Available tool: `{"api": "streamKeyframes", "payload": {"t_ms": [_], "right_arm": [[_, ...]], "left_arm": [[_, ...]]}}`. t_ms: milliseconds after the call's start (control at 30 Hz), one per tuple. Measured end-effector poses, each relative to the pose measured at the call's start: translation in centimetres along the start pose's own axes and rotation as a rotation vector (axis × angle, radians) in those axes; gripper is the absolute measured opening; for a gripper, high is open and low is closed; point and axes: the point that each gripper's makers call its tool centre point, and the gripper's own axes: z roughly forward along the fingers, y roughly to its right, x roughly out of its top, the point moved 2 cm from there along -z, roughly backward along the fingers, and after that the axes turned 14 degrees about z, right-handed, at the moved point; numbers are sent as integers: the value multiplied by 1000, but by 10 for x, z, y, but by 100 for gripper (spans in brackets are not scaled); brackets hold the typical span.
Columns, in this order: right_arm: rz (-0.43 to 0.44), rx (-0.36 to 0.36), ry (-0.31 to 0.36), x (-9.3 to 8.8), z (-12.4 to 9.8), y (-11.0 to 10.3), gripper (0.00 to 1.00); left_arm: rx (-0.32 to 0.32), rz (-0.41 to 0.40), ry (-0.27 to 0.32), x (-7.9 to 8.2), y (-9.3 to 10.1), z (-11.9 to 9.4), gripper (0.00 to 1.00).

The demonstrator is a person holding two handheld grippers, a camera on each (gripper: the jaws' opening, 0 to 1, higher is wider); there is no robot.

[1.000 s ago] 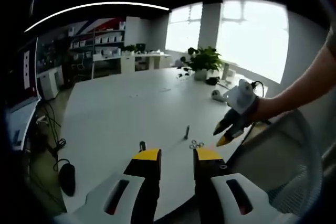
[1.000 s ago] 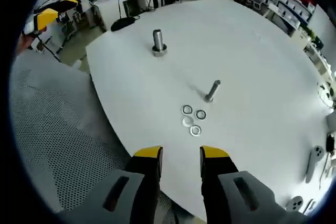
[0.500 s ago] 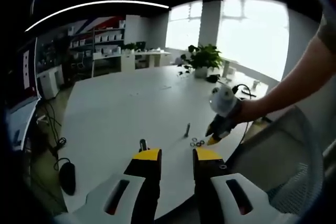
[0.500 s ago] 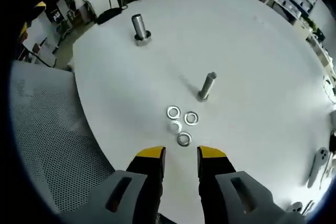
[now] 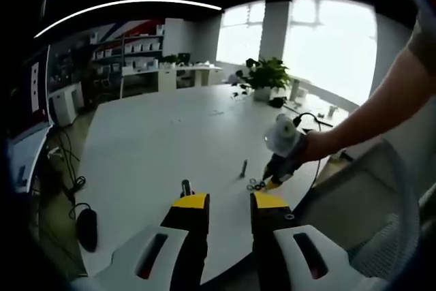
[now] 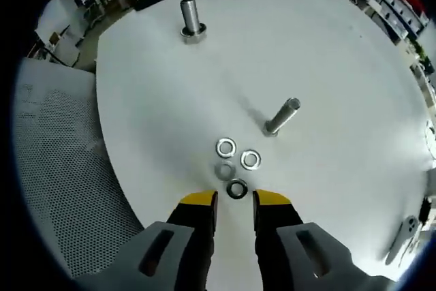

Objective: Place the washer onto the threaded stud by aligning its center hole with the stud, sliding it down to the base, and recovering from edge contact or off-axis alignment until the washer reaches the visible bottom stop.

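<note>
**Right gripper poised over the washer cluster, nothing picked yet**

In the right gripper view, a tall steel stud with a nut-like base (image 6: 191,20) stands at the far left of the round white table (image 6: 340,52), well apart from the rest. Nearer the middle lie four small flat silver metal washers: one ring (image 6: 226,147) at upper left, a dull one (image 6: 224,170) below it, the nearest washer (image 6: 236,189) just ahead of the jaws, and another (image 6: 250,160) to the right. Beyond them rises the second threaded steel stud (image 6: 281,117), bare along its shaft, close to the cluster. The right gripper (image 6: 235,198), yellow-tipped and black, has its jaws apart with a narrow gap, empty, the nearest washer just in front of that gap.

In the left gripper view, the left gripper (image 5: 228,200) hangs above the table edge, jaws apart and holding nothing; the stud (image 5: 244,168) and washers (image 5: 255,185) sit ahead, with the right gripper (image 5: 276,178) reaching down from the right.

The washers look light, rigid and thin, lying flat on a smooth top, so they will likely skid or slip out. Pinching across the outer rim, or tipping one up by its edge first, seems the safest hold.
</note>
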Motion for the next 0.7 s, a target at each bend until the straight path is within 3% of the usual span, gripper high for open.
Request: {"api": "streamKeyframes", "payload": {"t_ms": [100,233,400,500,567,700], "right_arm": [[-3,-1,4,2,0,-1,22],[-94,12,-23,3,1,-6,19],[-61,8,-46,5,1,-2,15],[-171,-5,-107,4,1,-3,15],[-200,-6,-134,3,1,-4,15],[-180,-14,-178,-3,1,-3,15]], "left_arm": [[2,2,-8,-1,0,1,22],[3,-2,-11,-2,-1,0,22],[6,3,-18,-3,-1,1,22],[9,-1,-21,-3,-1,0,22],[10,-2,-22,-4,-2,0,22],[6,6,-27,-4,-1,1,22]]}}
